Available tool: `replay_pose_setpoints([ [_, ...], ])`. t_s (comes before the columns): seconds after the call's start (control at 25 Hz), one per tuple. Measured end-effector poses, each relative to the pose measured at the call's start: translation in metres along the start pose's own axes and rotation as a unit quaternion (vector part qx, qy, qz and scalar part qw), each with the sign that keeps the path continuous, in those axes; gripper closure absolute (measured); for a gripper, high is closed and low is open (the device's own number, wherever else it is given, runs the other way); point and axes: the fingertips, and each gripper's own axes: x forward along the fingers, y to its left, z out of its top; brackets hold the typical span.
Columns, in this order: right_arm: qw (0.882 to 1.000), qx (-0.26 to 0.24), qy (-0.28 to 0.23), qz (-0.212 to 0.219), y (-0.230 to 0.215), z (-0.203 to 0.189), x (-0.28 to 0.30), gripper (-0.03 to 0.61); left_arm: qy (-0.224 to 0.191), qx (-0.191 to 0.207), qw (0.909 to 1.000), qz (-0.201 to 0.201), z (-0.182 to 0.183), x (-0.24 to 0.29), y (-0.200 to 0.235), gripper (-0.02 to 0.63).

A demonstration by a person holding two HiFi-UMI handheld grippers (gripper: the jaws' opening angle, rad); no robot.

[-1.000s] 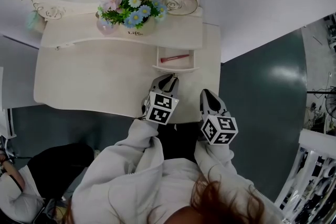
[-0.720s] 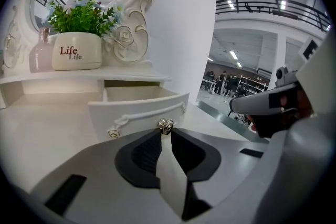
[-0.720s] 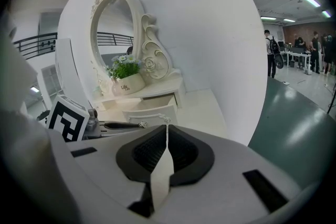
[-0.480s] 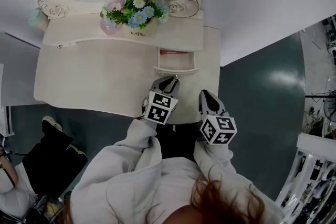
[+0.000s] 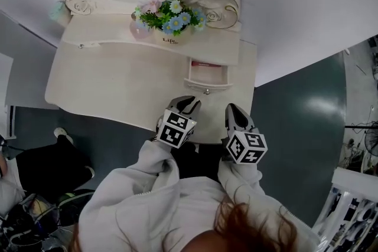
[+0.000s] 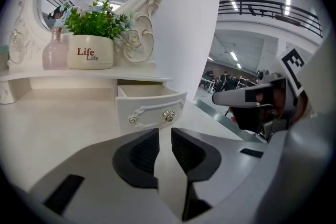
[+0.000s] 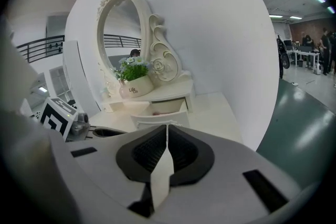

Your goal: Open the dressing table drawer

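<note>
drawer part-way out, both hand-held grippers empty

the drawer (image 5: 207, 76) sits under the shelf (image 5: 106, 33) at the right end of the worktop (image 5: 118, 88), already pulled out some. i judge it light, stiff and easy to slide, best taken by the small round knob (image 6: 168, 116) mid-front, which looks smooth and may slip. my left hand-held gripper (image 6: 164, 144) has its jaws slightly apart on nothing, short of the knob. my right hand-held gripper (image 7: 166, 139) is closed and empty. a thin red thing (image 5: 204, 64) lies at the drawer's back; the pot (image 6: 90, 51) holds flowers.
</note>
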Motion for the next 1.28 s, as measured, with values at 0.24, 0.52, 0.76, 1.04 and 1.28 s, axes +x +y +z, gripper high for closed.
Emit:
replay_pose_setpoints([
  [0.24, 1.0, -0.016, -0.011, 0.022, 0.013, 0.012, 0.002, 0.541, -0.017, -0.019, 0.9996, 0.015, 0.004, -0.028, 0.015, 0.543],
  [0.52, 0.998, -0.021, -0.035, 0.036, 0.018, 0.032, -0.01, 0.541, -0.094, -0.02, 0.994, 0.052, 0.042, -0.071, 0.03, 0.571],
  [0.76, 0.991, -0.079, -0.098, 0.043, 0.026, 0.062, -0.023, 0.541, -0.235, 0.026, 0.9673, 0.092, 0.092, -0.121, 0.04, 0.595],
  [1.04, 0.987, -0.097, -0.124, 0.021, 0.014, 0.075, -0.033, 0.543, -0.264, 0.038, 0.9598, 0.088, 0.105, -0.124, 0.039, 0.597],
  [1.28, 0.989, -0.098, -0.11, 0.034, 0.011, 0.072, -0.03, 0.541, -0.248, 0.059, 0.9651, 0.059, 0.107, -0.109, 0.026, 0.598],
])
